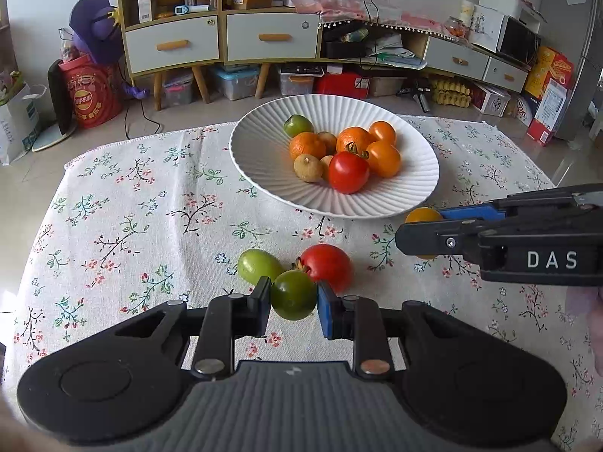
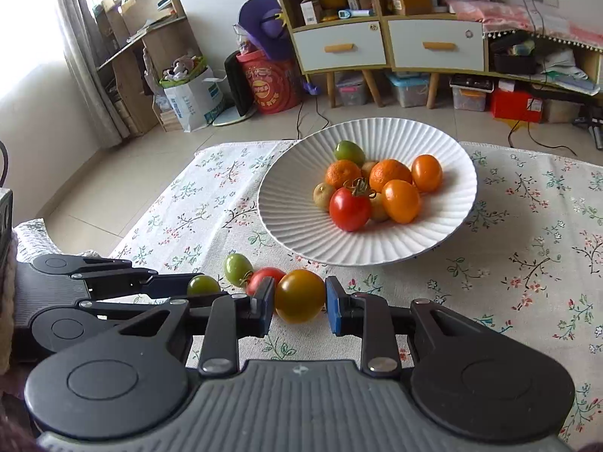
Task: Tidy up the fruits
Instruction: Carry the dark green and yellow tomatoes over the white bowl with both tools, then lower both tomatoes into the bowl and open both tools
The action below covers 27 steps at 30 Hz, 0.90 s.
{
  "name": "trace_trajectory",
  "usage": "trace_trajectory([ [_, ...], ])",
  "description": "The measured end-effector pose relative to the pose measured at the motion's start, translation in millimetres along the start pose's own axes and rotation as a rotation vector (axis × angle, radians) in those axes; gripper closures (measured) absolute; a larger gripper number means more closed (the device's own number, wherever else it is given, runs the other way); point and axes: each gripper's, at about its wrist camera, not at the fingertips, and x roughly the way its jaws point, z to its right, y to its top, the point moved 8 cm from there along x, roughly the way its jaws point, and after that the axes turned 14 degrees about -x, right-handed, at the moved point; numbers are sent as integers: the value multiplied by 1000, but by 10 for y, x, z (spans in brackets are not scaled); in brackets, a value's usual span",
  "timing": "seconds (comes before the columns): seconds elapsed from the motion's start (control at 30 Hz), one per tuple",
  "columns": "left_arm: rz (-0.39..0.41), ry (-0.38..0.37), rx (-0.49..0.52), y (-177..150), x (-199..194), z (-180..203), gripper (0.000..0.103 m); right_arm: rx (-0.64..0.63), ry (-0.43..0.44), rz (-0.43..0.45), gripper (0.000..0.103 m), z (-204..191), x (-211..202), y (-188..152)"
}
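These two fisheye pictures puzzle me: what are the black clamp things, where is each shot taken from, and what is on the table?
They are hand-held grippers, one in each of a person's hands, each carrying a camera that looks along its fingers. The left gripper is shut on a green tomato. The right gripper is shut on a yellow-orange tomato. On the flowered tablecloth lie a red tomato and a pale green fruit, just behind the left gripper's green tomato. The white ribbed plate already holds mixed fruit.

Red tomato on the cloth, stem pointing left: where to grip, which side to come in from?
Grip the red tomato across its round middle, pads on the front and back flanks, coming from above. The light green tomato sits close by its stem on the left, so a low sideways approach looks crowded.
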Motion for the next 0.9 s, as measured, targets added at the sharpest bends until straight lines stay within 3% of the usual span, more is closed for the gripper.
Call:
trace_trajectory([
  [0.4, 105, -49, 10, 287, 129, 334, 89, 122, -62, 64, 77, 413, 8, 148],
  [0.67, 105, -13, 54, 445, 355, 419, 89, 232, -71, 75, 77, 675, 136, 180],
  [0.9, 75, 21, 44, 435, 534, 300, 89, 254, -69, 51, 77, 718, 218, 134],
])
